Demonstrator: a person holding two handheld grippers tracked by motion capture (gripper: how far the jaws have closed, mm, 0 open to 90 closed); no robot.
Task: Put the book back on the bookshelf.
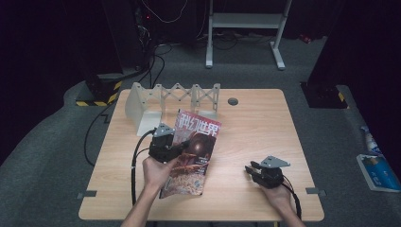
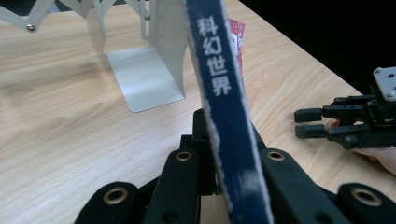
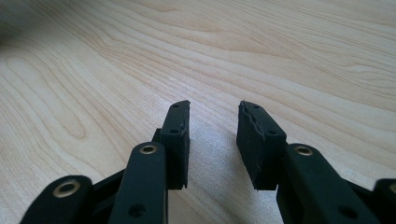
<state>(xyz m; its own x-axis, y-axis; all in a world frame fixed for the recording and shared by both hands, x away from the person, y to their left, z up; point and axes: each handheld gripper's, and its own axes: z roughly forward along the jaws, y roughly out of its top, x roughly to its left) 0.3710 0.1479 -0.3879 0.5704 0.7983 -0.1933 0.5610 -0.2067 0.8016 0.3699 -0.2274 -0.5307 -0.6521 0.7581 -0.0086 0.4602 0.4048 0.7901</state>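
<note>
A magazine (image 1: 195,150) with a red cover and white Chinese title is tilted up off the wooden table (image 1: 255,123). My left gripper (image 1: 181,144) is shut on its left edge; in the left gripper view the dark blue spine (image 2: 223,93) runs up between the black fingers (image 2: 183,173). My right gripper (image 1: 251,170) rests low on the table at the right. Its jaws stand open over bare wood (image 3: 212,135), nothing between them. It also appears at the right of the left gripper view (image 2: 308,122), pointing left.
A white metal expanding book rack (image 1: 156,101) stands at the table's back left, its plates upright (image 2: 144,74). A grey cable grommet (image 1: 232,101) sits near the back edge. Cables and a white frame (image 1: 246,21) lie on the floor beyond.
</note>
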